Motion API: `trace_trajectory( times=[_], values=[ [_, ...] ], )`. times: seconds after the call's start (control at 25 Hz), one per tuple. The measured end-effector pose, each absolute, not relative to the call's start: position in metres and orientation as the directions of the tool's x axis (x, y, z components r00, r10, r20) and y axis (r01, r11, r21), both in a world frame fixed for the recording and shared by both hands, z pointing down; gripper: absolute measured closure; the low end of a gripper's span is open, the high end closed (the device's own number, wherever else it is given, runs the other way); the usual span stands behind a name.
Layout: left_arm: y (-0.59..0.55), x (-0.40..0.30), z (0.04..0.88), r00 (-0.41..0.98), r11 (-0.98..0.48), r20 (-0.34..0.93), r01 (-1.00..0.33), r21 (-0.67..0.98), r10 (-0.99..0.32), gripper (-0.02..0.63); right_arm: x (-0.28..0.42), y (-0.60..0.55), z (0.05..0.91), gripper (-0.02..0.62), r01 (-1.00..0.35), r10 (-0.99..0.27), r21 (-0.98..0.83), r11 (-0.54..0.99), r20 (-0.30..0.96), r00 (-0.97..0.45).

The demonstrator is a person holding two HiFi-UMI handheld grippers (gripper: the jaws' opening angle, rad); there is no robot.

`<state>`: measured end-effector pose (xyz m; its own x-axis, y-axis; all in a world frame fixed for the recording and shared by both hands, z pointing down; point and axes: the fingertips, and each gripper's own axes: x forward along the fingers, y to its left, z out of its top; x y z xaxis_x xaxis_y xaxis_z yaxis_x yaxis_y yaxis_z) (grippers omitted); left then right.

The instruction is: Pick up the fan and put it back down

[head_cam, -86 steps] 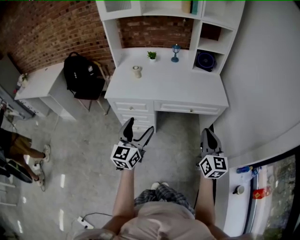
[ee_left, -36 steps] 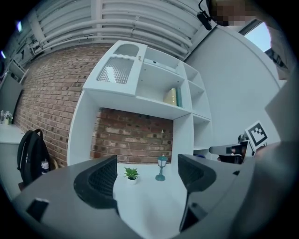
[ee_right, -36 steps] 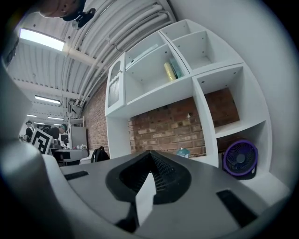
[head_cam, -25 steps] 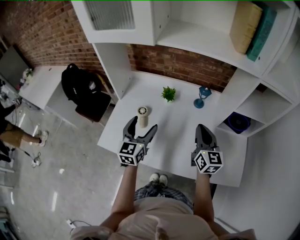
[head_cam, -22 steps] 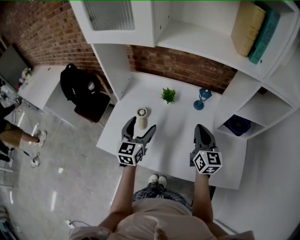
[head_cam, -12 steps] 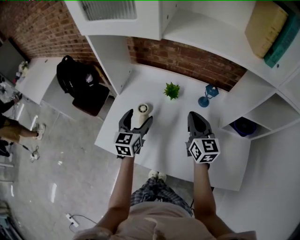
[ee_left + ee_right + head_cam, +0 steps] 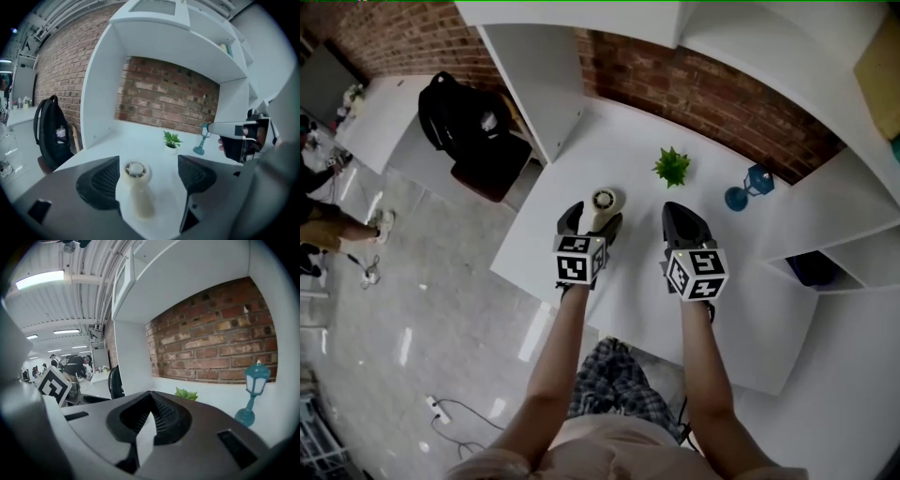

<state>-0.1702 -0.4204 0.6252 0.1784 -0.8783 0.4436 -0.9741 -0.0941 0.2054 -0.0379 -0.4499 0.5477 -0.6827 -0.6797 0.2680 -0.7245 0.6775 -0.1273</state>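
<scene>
The left claw (image 7: 149, 165) is wide open, with one jaw on each side of the fan (image 7: 136, 186). The fan's round head is just beside the left jaw, and a wider gap separates it from the right jaw. The fan is small and cream-coloured and stands upright on the white desk (image 7: 649, 314). The right claw (image 7: 150, 399) is closed, its jaws tip to tip with nothing between them. It hovers over the desk just right of the fan, about level with the left claw.

Left of the fan, the desk runs a short way to its left edge, and past that edge lies the grey floor (image 7: 441, 281). Behind and left of the fan rises the white side panel (image 7: 546, 80) of the shelf unit, well apart from it. Behind and right of the fan stands a small green plant (image 7: 672, 167). Further right is a blue lantern (image 7: 748, 187), and both are near the brick wall (image 7: 712, 94). Open desk surface lies between the fan and the plant. A black backpack (image 7: 464, 117) sits far left of the fan, past the desk's edge.
</scene>
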Motion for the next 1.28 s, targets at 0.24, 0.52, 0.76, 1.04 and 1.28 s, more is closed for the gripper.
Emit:
trace_trajectory(
  times=[0.24,0.52,0.76,1.04,1.28],
  values=[
    [-0.424,-0.172,0.676,0.124,-0.024,0.559,-0.983,0.182,-0.82,0.219,-0.052,-0.454,0.598,0.58,-0.715,-0.64,-0.15,0.683,0.349,-0.684],
    [-0.423,-0.17,0.71,0.107,0.002,0.661,-0.987,0.162,-0.743,0.221,-0.064,-0.45,0.624,0.58,-0.703,-0.612,-0.151,0.695,0.389,-0.688],
    [-0.42,-0.168,0.732,0.075,0.013,0.735,-0.993,0.113,-0.673,0.224,-0.067,-0.448,0.627,0.58,-0.697,-0.606,-0.139,0.704,0.394,-0.691],
    [-0.421,-0.166,0.734,0.045,0.0,0.763,-0.998,0.059,-0.645,0.314,-0.057,-0.449,0.629,0.58,-0.712,-0.616,-0.141,0.688,0.405,-0.676],
    [-0.419,-0.162,0.733,0.039,0.008,0.764,-0.998,0.058,-0.644,0.388,-0.048,-0.444,0.634,0.58,-0.722,-0.621,-0.145,0.677,0.415,-0.666]
  ],
)
